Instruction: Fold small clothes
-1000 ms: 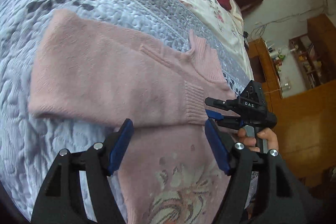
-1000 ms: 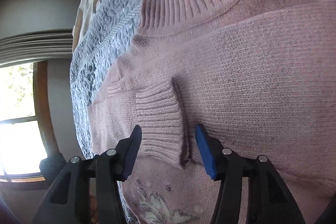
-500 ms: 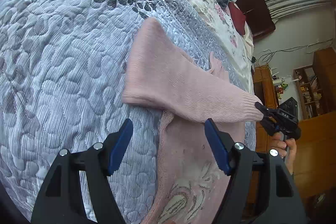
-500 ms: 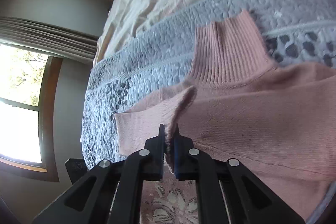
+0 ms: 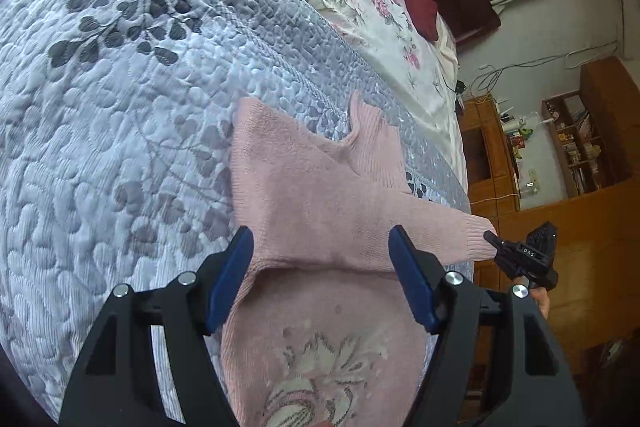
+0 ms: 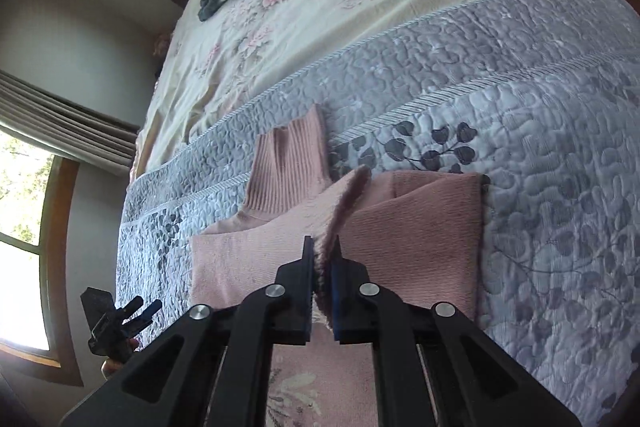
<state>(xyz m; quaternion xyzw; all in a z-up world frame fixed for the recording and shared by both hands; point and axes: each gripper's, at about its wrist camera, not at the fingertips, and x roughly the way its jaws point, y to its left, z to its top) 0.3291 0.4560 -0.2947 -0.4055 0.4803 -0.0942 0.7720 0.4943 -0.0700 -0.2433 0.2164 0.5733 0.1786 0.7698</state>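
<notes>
Pink knit sweater [image 5: 320,211]: lies on grey quilted bedspread [image 5: 120,131]. Sleeve cuff [image 6: 344,211] pinched in right gripper [image 6: 322,267], lifted across the body. Left gripper [image 5: 320,267]: spread wide, empty, above sweater.

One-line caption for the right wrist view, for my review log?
Right gripper shut on the cuff of a pink sweater, sleeve pulled across the body on a grey quilted bedspread.

Both grippers, left gripper [image 5: 320,277] and right gripper [image 6: 322,281], black angular plastic frames, blue finger pads [image 5: 230,281], silver screws, white "DAS" marking on right body.
</notes>
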